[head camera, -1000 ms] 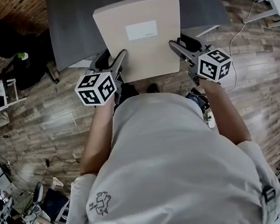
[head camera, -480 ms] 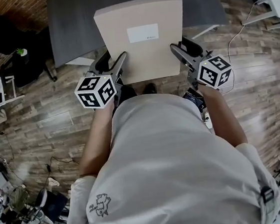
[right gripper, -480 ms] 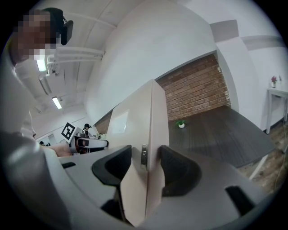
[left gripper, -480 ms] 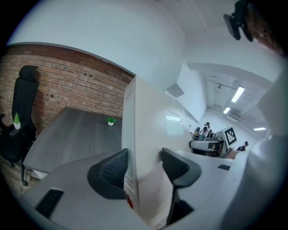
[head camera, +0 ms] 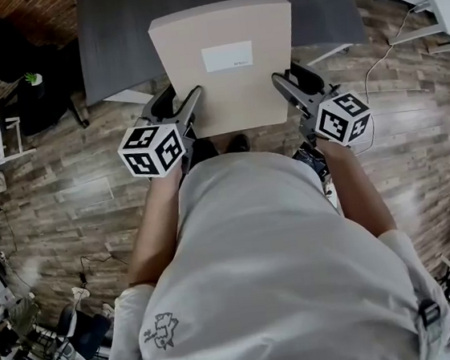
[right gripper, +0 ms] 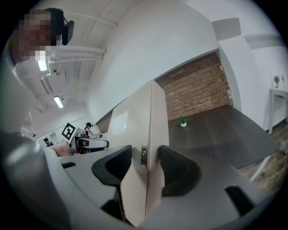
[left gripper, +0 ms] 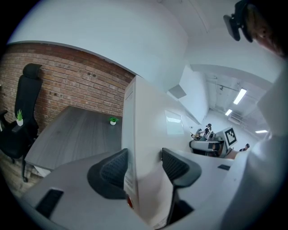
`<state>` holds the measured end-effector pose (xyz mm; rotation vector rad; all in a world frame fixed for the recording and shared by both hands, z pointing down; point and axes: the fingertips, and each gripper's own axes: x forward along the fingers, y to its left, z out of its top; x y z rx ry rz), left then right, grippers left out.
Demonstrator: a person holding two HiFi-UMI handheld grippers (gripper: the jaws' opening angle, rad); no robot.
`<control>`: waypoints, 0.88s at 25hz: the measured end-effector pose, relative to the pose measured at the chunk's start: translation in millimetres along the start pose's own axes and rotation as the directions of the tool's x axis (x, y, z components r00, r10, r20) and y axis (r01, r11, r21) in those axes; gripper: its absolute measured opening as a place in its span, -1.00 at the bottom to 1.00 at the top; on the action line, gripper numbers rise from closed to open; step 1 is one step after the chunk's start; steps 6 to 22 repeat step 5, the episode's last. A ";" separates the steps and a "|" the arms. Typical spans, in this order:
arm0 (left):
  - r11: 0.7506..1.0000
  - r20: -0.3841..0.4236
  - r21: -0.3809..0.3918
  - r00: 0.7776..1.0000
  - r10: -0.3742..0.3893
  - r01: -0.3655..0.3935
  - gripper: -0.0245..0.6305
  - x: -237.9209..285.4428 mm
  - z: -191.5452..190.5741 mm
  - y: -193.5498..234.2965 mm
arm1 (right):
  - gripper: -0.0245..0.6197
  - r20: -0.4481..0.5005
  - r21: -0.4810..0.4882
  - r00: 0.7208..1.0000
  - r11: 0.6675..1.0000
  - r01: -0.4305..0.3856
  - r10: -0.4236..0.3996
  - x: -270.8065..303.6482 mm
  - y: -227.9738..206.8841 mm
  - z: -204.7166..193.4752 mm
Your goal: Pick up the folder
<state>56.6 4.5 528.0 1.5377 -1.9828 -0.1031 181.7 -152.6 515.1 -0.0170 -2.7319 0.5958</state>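
Folder (head camera: 225, 62) edge-on between left gripper (left gripper: 144, 162) and right gripper (right gripper: 145, 164) jaws, both clamped on it.

My left gripper (left gripper: 143, 162) has its jaws clamped on the upright pale folder (left gripper: 150, 114); grey surface (left gripper: 72, 134) with a tiny potted plant (left gripper: 112, 121) behind, brick wall (left gripper: 76, 81) beyond.

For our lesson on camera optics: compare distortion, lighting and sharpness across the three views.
Head view: soft even light, folder sharp, floor planks bowed slightly toward the edges. Left gripper view: strong fisheye, dark rounded corners, brick wall curved, folder face washed pale. Right gripper view: same fisheye; folder's near end between the jaws looks soft.
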 end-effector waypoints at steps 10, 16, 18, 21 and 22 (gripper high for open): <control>1.000 -0.003 -0.003 1.000 0.005 -0.005 -0.17 1.0 -1.2 -0.8 | -0.29 -0.006 0.004 1.000 1.000 -0.003 0.003 -0.1 -2.3 -1.2; 1.000 -0.003 -0.003 1.000 0.005 -0.005 -0.17 1.0 -1.2 -0.8 | -0.29 -0.006 0.004 1.000 1.000 -0.003 0.003 -0.1 -2.3 -1.2; 1.000 -0.003 -0.003 1.000 0.005 -0.005 -0.17 1.0 -1.2 -0.8 | -0.29 -0.006 0.004 1.000 1.000 -0.003 0.003 -0.1 -2.3 -1.2; 1.000 -0.003 -0.003 1.000 0.005 -0.005 -0.17 1.0 -1.2 -0.8 | -0.29 -0.006 0.004 1.000 1.000 -0.003 0.003 -0.1 -2.3 -1.2; 1.000 -0.003 -0.003 1.000 0.005 -0.005 -0.17 1.0 -1.2 -0.8 | -0.29 -0.006 0.004 1.000 1.000 -0.003 0.003 -0.1 -2.3 -1.2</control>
